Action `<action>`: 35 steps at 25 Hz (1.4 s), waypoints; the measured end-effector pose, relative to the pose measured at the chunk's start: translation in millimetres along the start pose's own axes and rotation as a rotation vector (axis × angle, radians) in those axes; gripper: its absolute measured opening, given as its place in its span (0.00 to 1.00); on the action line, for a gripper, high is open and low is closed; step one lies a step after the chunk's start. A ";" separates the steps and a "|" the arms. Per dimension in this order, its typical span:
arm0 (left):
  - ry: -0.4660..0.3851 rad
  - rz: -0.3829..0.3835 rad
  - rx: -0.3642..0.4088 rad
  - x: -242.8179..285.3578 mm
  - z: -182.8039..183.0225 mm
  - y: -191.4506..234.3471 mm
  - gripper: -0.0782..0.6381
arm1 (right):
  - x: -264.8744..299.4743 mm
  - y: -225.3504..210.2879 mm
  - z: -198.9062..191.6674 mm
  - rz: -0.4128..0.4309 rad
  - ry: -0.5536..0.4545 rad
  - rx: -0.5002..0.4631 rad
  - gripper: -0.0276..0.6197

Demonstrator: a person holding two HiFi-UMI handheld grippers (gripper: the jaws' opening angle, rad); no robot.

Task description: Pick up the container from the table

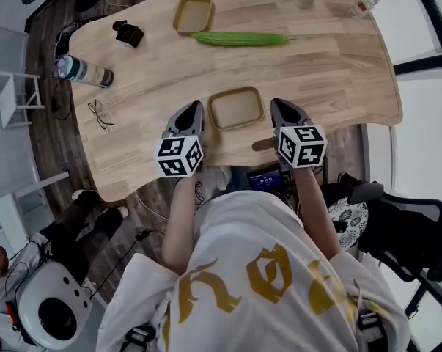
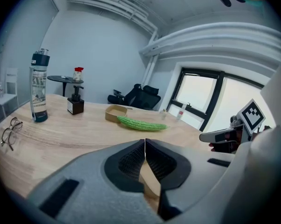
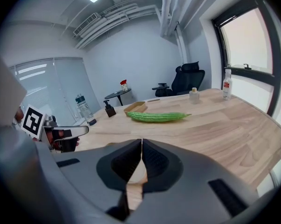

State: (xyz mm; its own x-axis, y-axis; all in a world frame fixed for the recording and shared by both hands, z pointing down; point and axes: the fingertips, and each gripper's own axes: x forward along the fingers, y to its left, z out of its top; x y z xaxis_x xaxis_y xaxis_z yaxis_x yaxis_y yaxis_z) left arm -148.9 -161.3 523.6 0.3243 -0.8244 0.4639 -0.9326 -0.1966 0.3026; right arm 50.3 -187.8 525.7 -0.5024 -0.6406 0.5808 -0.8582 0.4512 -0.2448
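Task object: A shallow tan container (image 1: 237,107) is set open side up on the wooden table (image 1: 338,72), close to the near edge. Nothing is seen inside it.
Second tray: A similar far container (image 1: 193,13) is placed at the far side, just beside a long green gourd (image 1: 239,39). The near one is judged to be the target, since both tools are gathered round it.
Left gripper: The left gripper (image 1: 193,111) is held just left of the container, with its tip pointed forward and down at the table. Its jaws are pressed together at the tips and nothing is gripped between them; only pale wood is seen through the gap behind the pads.
Right gripper: The right gripper (image 1: 278,107) is held just right of the container in a mirrored pose. Its jaws are likewise closed tip to tip with nothing caught in them.
Reason for the pose: The container is flanked on both sides, so a two-sided approach to a wide, low object is suggested. No contact with its walls can be confirmed.
Stage: The pick is judged not yet begun, as the container is lying flat on the table and is not grasped.
Next need: The jaws would have to be parted before a rim could be pinched, or the closed tips pressed inward against opposite walls.
Clutter: A water bottle (image 1: 85,71) and a pair of glasses (image 1: 100,114) are left well apart on the left, out of the working area.
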 end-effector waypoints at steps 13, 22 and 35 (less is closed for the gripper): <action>0.206 -0.059 -0.107 30.3 -66.2 5.4 0.29 | 40.9 -10.4 -40.0 0.001 0.120 0.003 0.09; 0.316 -0.052 -0.113 42.3 -99.1 2.9 0.33 | 67.8 -11.9 -65.9 0.045 0.200 0.054 0.30; 0.345 -0.100 -0.144 52.9 -97.2 -1.7 0.21 | 79.1 -11.3 -77.6 0.022 0.271 -0.034 0.10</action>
State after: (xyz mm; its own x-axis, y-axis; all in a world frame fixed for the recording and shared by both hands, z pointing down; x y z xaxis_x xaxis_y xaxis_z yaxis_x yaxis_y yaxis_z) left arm -114.8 -153.0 628.6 0.4698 -0.5729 0.6716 -0.8698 -0.1706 0.4629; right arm 28.5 -195.3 634.6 -0.4706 -0.4430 0.7631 -0.8410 0.4867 -0.2362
